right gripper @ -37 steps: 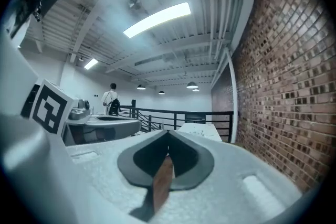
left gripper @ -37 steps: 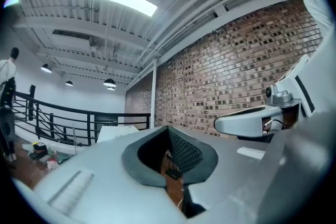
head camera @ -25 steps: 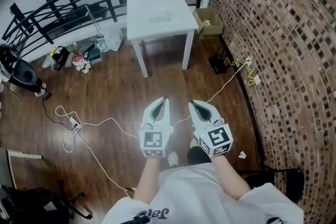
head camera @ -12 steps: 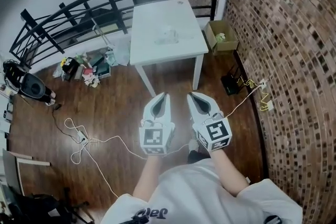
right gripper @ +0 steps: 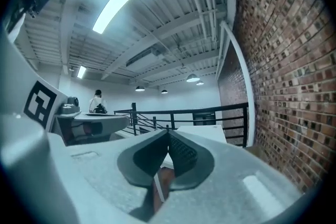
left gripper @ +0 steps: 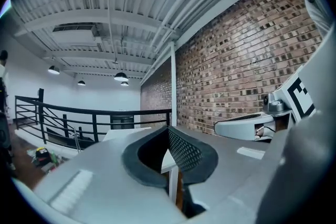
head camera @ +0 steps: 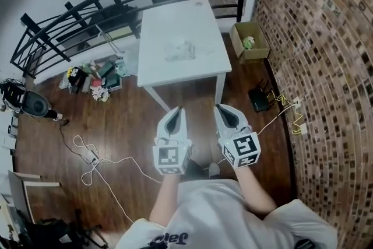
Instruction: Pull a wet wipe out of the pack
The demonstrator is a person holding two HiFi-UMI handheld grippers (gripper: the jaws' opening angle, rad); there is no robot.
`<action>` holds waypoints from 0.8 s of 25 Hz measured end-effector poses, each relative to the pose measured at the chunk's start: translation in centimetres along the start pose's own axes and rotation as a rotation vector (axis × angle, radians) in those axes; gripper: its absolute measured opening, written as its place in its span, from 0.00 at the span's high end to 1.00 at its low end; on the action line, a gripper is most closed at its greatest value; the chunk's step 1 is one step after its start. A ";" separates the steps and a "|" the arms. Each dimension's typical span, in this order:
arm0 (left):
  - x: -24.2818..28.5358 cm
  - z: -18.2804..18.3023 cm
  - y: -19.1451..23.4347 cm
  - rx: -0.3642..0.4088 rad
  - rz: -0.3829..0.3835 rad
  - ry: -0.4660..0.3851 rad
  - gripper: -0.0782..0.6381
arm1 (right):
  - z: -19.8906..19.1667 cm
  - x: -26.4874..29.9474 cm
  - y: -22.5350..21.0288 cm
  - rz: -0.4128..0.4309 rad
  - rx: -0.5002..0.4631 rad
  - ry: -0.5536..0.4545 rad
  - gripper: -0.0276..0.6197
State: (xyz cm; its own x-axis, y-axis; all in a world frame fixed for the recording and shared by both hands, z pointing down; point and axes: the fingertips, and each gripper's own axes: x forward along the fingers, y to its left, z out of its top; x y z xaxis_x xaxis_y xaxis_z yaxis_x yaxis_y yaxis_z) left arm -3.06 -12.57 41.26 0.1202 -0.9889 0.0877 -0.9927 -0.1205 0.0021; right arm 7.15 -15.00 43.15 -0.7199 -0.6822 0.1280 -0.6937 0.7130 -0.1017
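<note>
A pale, crumpled wet wipe pack [head camera: 178, 51] lies near the middle of the white table [head camera: 204, 14], well ahead of both grippers. My left gripper [head camera: 178, 109] is held level over the wooden floor just short of the table's near edge, jaws shut and empty. My right gripper [head camera: 220, 108] is beside it, also shut with nothing in it. In the left gripper view the left gripper [left gripper: 168, 128] has its pads together, with the table edge beyond. The right gripper [right gripper: 168, 132] looks the same in the right gripper view.
A black railing [head camera: 105, 0] runs behind the table and a brick wall [head camera: 315, 67] closes the right side. A cardboard box [head camera: 249, 41] and a black device [head camera: 259, 99] sit by the wall. Clutter [head camera: 93, 76] and white cables [head camera: 99, 157] lie on the floor at left. A person [right gripper: 97, 101] stands far off.
The table has come closer and sits larger in the head view. Both grippers stay side by side and shut, carried forward towards it.
</note>
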 end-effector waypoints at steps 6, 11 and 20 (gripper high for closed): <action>7.2 -0.4 3.6 -0.008 -0.025 0.001 0.87 | 0.3 7.3 -3.0 0.008 -0.018 0.014 0.97; 16.5 1.0 8.9 0.002 -0.041 -0.055 0.87 | 1.8 16.4 -7.1 -0.013 -0.067 0.004 0.97; 29.0 4.8 20.9 0.008 -0.048 -0.107 0.87 | 7.3 32.3 -11.0 -0.046 -0.148 -0.006 0.97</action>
State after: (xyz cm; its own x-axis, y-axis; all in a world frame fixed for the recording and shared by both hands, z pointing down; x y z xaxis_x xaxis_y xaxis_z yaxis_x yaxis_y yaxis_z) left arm -20.30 -44.14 39.08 0.1681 -0.9856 -0.0192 -0.9858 -0.1680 -0.0043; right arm -8.59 -46.06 41.24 -0.6880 -0.7151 0.1236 -0.7153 0.6969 0.0507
